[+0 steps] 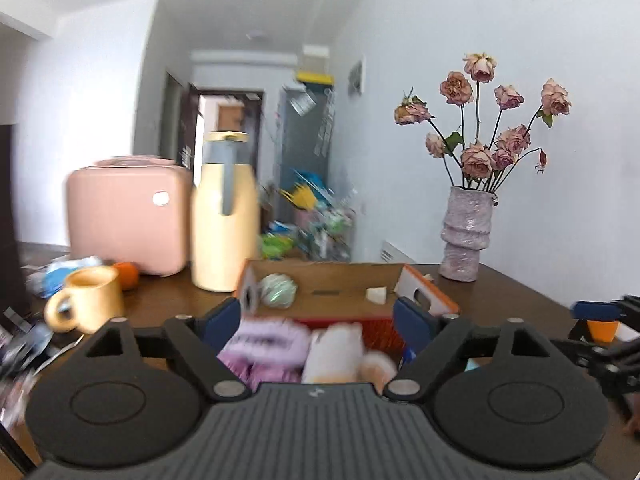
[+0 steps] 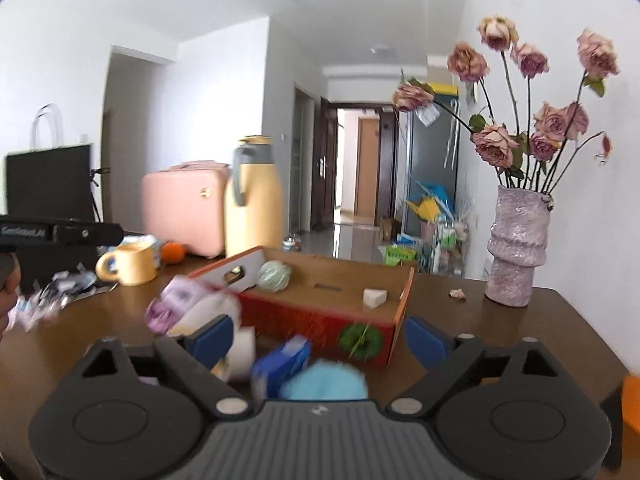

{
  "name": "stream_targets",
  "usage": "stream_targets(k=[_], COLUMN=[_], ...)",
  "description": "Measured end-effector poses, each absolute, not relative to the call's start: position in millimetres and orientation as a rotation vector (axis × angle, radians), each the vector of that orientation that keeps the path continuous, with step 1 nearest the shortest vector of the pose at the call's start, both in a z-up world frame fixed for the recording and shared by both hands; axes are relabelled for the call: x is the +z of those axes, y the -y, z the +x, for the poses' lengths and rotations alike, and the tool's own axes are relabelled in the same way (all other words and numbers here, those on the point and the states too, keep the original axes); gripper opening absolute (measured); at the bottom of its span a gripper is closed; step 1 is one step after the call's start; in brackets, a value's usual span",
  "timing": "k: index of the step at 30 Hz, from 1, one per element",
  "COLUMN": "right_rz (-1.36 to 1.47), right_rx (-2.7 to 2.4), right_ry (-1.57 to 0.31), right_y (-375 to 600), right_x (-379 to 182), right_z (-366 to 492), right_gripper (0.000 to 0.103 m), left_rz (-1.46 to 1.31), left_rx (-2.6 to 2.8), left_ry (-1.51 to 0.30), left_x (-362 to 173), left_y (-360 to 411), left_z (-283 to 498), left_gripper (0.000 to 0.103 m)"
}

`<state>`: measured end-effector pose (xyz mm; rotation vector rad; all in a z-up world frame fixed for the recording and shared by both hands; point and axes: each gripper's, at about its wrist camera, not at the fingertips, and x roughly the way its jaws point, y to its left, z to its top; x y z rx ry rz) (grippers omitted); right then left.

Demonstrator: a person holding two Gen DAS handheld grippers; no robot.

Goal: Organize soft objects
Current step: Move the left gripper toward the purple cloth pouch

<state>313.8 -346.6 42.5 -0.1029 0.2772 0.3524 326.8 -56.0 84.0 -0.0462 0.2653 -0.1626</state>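
Brown tabletop (image 2: 500,332): cardboard box (image 2: 320,292) at centre; left hand-held gripper (image 1: 320,316) open around plush toy (image 1: 296,344); right hand-held gripper (image 2: 320,334) open, empty.

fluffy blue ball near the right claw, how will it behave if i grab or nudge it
The fluffy blue ball looks fuzzy and round, so it will probably squash between the fingers and weigh little. Nudged, it may roll a bit on the smooth table, though the blue packet right beside it and the fuzz likely stop it soon.

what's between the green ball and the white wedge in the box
Nothing: bare cardboard floor of the box separates green ball from white wedge, in both views.
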Motion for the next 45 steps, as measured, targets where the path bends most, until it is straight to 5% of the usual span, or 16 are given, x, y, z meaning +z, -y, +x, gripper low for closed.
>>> stream_targets(k=[11,27,45], right_rz=[-0.226,0.089,0.087], right_rx=[0.345,0.251,0.226], right_ry=[-0.245,-0.347,-0.413], right_y=[351,570,583], right_x=[-19,24,-11], right_z=[225,308,324], right_gripper=[0.095,0.103,0.1], left_rz=[-0.07,-0.008,-0.039], left_rx=[0.012,0.073,0.101], left_ry=[-0.26,-0.272,-0.312], left_x=[-10,4,-7], left_y=[49,55,42], left_z=[220,245,255], left_gripper=[0.094,0.098,0.098])
